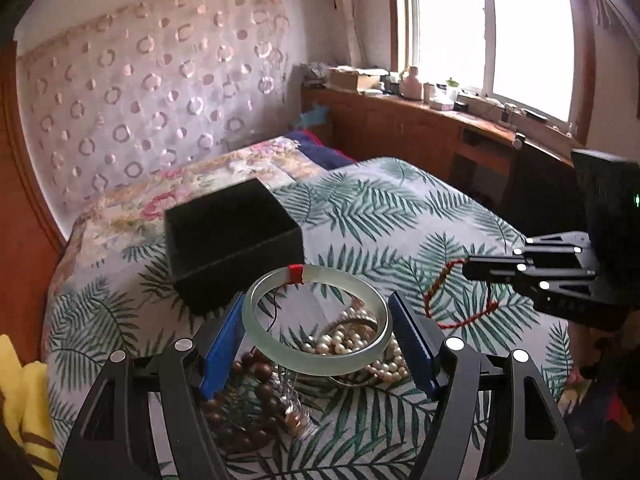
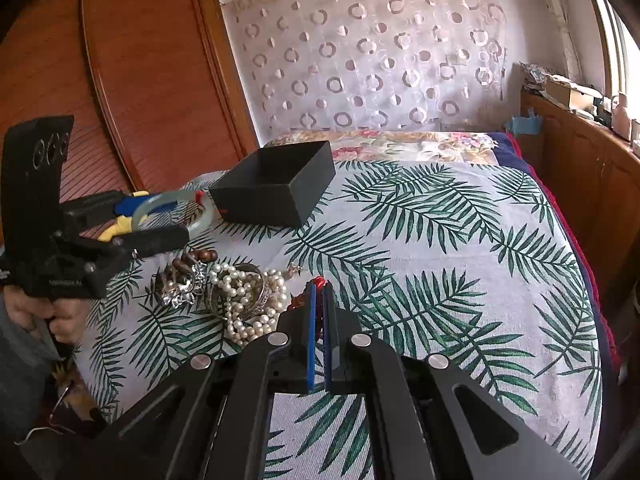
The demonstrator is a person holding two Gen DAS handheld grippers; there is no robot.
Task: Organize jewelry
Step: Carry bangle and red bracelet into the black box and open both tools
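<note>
My left gripper [image 1: 318, 316] is shut on a pale green jade bangle [image 1: 318, 362] with a red thread wrap, held above the bed just in front of the open black box [image 1: 236, 236]. The bangle [image 2: 208, 218] and left gripper [image 2: 160, 220] also show in the right wrist view, beside the box [image 2: 276, 188]. My right gripper [image 2: 319, 292] is shut on a red and brown cord bracelet [image 2: 319, 281], which hangs from it in the left wrist view [image 1: 436, 288]. A pile of pearls [image 2: 244, 300], dark wooden beads [image 1: 256, 392] and silver pieces [image 2: 180, 292] lies on the bedspread.
The bed has a leaf-print spread [image 2: 440, 260] with a floral pillow [image 2: 400, 146] at its far end. A wooden cabinet [image 2: 580, 184] with clutter runs along the right under the window. A wooden wardrobe [image 2: 140, 80] stands to the left. Yellow cloth [image 1: 24, 400] lies at the left bed edge.
</note>
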